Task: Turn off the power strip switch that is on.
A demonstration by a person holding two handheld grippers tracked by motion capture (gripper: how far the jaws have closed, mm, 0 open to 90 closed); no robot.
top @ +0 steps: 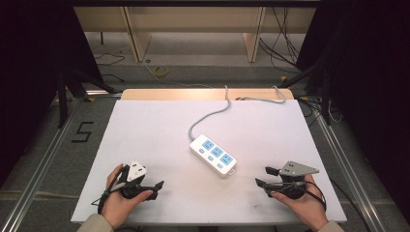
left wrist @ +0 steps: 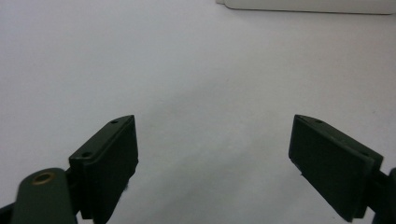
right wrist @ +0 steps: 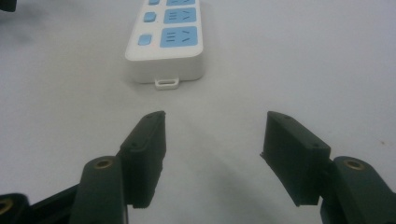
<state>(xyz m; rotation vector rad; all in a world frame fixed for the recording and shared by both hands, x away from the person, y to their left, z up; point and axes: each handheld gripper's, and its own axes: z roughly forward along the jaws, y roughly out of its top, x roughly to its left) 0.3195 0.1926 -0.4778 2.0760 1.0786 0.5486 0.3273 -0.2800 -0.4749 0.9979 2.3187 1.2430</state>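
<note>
Both tongs rest low near the table's near edge, each held in a hand. Left gripper sits by the near left corner, jaws spread apart with nothing between them; its own view shows bare white surface in the gap. Right gripper sits by the near right corner, jaws likewise apart and empty, confirmed in its own view.

Table carries a plain white sheet with a strip of bare wood exposed along the far edge. Grey floor surrounds it, with a "5" marked on the floor beyond the left edge. Dark curtains flank both sides, and wooden furniture legs and loose cables stand beyond the far edge.

Strip lies flat near the table's centre, set diagonally, well apart from both grippers and roughly between them. It is white, with three blue sockets and a blue switch beside each. Its grey cord runs toward the far edge. In the right gripper view the strip's end shows a small hanging tab.
</note>
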